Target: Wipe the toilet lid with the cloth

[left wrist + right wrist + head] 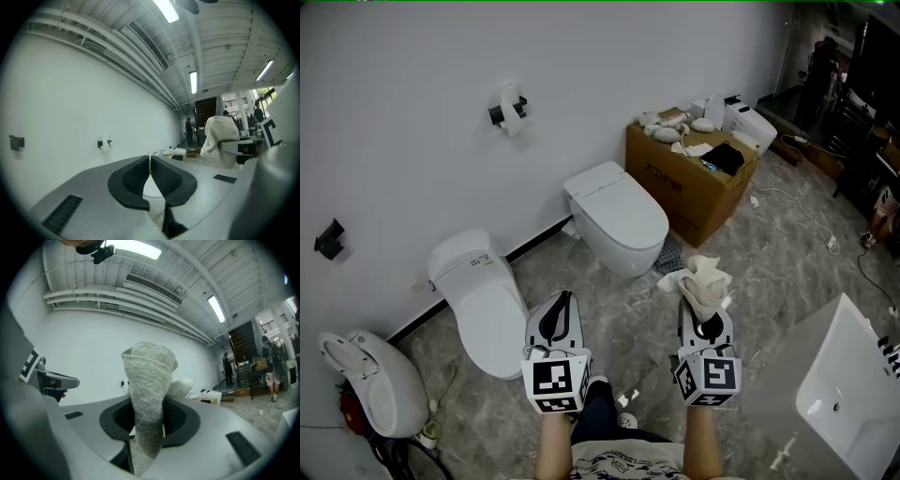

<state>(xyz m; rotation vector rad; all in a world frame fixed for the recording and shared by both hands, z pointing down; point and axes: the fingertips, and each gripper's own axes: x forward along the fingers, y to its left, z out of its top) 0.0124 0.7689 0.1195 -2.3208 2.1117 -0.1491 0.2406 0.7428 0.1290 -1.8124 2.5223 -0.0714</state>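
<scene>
R hand-held gripper [148,414]: jaws clamped on the cloth [147,376], a pale terry wad pinched mid-fold. Most of it bunches up beyond the tips; a short tail hangs below the pads. L hand-held gripper [150,161]: jaws closed tip to tip, nothing between them. In head view both sit near & low, L to the left of R, apart, neither touching any fixture.

Outward: three toilets stand on the marbled floor [769,272] along the white wall [412,56].
- The centre toilet [617,217], lid down, is ahead, farther off than both grippers & a little left of R.
- The left toilet [480,295], lid also down, is just left of L.
- The third toilet [366,375] is at the near-left corner; lid state unclear.

Which lid is meant: cannot tell. Centre one is most in line w/ the cloth. A cardboard box [680,183] w/ odds on top is just right of it; a white basin [853,389] is at near right.

Step in hand (judgement): approach. Wiping not begun; cloth is well clear of any lid.

To do it well:
- Lower R so the bunched end, not the jaw tips, meets the lid.
- Press flat & sweep in overlapping passes from hinge to front edge, following the dome.
- Grip must be firm: the wad is held by a narrow pinch & drag could pull it out.
- L is best kept clear of the wipe path.
</scene>
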